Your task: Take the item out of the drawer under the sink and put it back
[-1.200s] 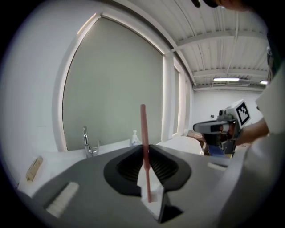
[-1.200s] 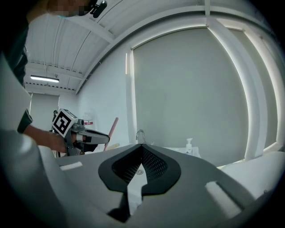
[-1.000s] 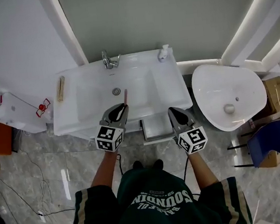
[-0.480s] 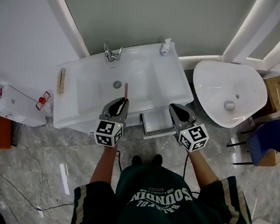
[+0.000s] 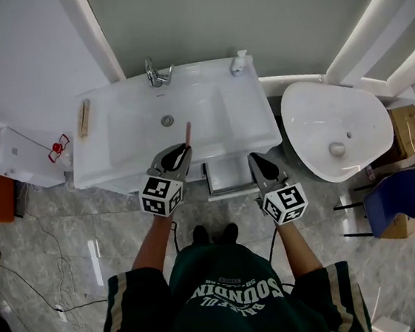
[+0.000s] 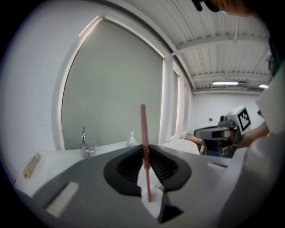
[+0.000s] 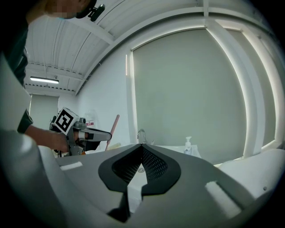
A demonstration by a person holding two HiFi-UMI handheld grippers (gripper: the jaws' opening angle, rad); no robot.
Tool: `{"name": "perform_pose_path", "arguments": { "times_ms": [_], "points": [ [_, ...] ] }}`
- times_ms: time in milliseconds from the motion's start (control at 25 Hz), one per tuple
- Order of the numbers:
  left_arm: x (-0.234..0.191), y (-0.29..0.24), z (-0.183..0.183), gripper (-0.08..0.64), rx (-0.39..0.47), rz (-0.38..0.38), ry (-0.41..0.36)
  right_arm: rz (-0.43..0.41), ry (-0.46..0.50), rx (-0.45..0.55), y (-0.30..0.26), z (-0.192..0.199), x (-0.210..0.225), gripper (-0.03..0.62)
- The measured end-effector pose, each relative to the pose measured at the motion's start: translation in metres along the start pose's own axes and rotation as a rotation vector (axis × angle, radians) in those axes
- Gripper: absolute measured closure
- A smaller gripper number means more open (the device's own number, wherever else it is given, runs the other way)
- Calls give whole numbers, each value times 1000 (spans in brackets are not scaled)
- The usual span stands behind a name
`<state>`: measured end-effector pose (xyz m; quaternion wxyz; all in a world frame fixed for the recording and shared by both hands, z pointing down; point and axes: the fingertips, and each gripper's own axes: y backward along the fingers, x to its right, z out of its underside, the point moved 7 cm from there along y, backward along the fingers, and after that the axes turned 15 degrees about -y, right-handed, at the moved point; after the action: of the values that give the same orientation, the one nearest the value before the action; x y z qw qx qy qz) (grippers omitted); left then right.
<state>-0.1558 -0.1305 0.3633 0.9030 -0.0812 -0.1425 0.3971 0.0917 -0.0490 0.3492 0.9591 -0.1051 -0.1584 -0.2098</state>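
Observation:
In the head view my left gripper (image 5: 182, 152) is shut on a thin pink stick (image 5: 187, 132), which points up over the front of the white sink (image 5: 209, 117). In the left gripper view the pink stick (image 6: 143, 129) stands upright, pinched between the jaws of the left gripper (image 6: 145, 149). Beside the open white drawer (image 5: 227, 175) under the sink is my right gripper (image 5: 254, 159), its jaws shut with nothing in them. The right gripper view shows the right gripper (image 7: 141, 149) empty, and the left gripper (image 7: 84, 133) with the stick (image 7: 113, 126) off to the left.
A faucet (image 5: 155, 74) and a soap bottle (image 5: 238, 62) stand at the back of the sink, a wooden brush (image 5: 83, 118) on its left rim. A white oval fixture (image 5: 336, 139) stands to the right, a blue chair (image 5: 395, 203) and boxes beyond. Cables lie on the floor at the left.
The head view has shifted a little. Both grippers keep their places before the sink, and the left one still holds the pink stick.

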Motion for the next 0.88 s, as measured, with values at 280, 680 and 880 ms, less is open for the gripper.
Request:
{"name": "perform_pose_path", "arguments": {
  "times_ms": [280,680,880],
  "points": [
    [29,-18,15,465,-39,75,8,56,-34,-21,20,17,19,591],
    [85,-51,63,465,-143,217,4,135,-104,-71,51,56,45,591],
    [116,-65,92,465,-201,296,14,166,-130,-95,66,76,53,591]
  ]
}}
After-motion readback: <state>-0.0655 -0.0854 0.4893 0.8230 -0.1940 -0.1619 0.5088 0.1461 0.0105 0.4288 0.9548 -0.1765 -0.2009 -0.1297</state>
